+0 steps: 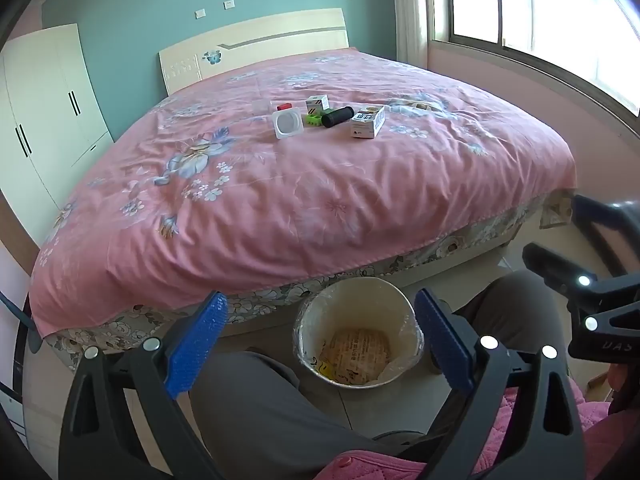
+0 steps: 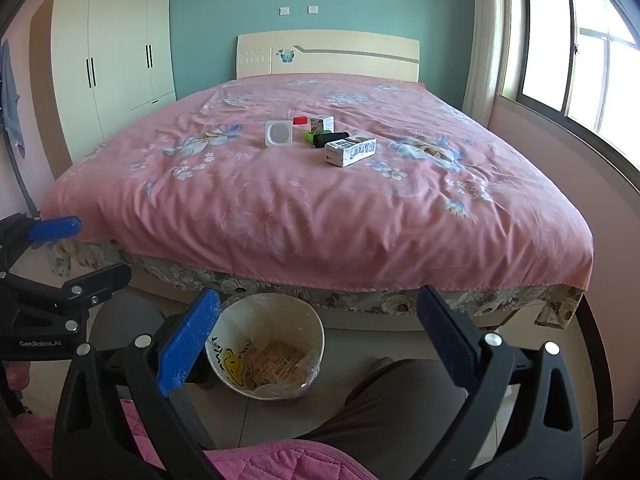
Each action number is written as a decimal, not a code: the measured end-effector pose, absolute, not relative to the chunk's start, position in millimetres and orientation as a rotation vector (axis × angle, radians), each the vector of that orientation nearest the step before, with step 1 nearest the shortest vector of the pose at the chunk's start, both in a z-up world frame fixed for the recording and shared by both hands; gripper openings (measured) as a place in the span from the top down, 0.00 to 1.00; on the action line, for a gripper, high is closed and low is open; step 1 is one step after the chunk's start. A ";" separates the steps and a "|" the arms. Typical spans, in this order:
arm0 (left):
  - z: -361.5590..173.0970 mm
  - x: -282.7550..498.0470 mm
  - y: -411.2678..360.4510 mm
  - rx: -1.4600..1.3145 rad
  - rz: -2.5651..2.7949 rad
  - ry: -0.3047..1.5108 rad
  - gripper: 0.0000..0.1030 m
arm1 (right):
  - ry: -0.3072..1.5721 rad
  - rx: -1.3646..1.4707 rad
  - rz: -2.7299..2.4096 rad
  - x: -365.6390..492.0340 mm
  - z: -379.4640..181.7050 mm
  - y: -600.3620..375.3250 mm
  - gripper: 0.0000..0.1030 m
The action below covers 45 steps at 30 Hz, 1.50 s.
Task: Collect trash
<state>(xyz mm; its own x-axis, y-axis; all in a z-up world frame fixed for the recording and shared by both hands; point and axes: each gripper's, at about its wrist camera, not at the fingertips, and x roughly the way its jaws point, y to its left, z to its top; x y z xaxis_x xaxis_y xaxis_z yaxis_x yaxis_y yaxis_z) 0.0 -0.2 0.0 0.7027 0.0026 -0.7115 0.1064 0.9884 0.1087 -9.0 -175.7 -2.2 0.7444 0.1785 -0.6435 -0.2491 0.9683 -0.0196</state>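
Several pieces of trash lie on the pink bedspread: a white square cup (image 1: 287, 123) (image 2: 279, 133), a white carton (image 1: 368, 121) (image 2: 351, 152), a black cylinder (image 1: 338, 117) (image 2: 330, 139), a green piece (image 1: 313, 120) (image 2: 308, 137), a small box (image 1: 317, 103) (image 2: 322, 123) and a red cap (image 1: 285, 106) (image 2: 300, 120). A lined waste bin (image 1: 358, 342) (image 2: 266, 346) with paper inside stands on the floor at the bed's foot. My left gripper (image 1: 322, 340) and right gripper (image 2: 318, 340) are open and empty, held low over the bin, far from the trash.
The bed (image 2: 320, 208) fills the middle. A white wardrobe (image 2: 112, 52) stands at the left and a window (image 2: 580, 60) at the right. The person's knees (image 1: 256, 408) (image 2: 400, 400) flank the bin. The other gripper shows at each view's edge.
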 end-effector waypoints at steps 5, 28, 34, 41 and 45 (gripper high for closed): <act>0.0 0.0 -0.2 0.147 -0.056 0.789 0.07 | 0.687 -0.108 0.233 -9.2 -1.8 -175.2 0.06; -7.5 -0.5 11.3 0.151 -0.053 0.794 0.07 | 0.692 -0.107 0.233 -8.6 -0.4 -173.5 0.06; -7.1 1.5 8.8 0.150 -0.052 0.799 0.07 | 0.695 -0.107 0.233 -10.8 -3.7 -175.8 0.06; -7.8 0.6 5.7 0.153 -0.049 0.800 0.07 | 0.697 -0.107 0.234 -10.5 -5.2 -176.2 0.06; -7.8 0.7 5.2 0.154 -0.049 0.801 0.07 | 0.698 -0.106 0.235 -10.5 -5.9 -176.5 0.06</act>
<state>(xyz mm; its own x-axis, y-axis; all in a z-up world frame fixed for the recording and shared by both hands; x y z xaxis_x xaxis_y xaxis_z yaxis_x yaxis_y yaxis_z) 0.7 5.2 -7.8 0.6959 0.0150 -0.7180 0.1016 0.9877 0.1191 -10.5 -176.5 -5.9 0.7410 0.1781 -0.6475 -0.2488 0.9684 -0.0183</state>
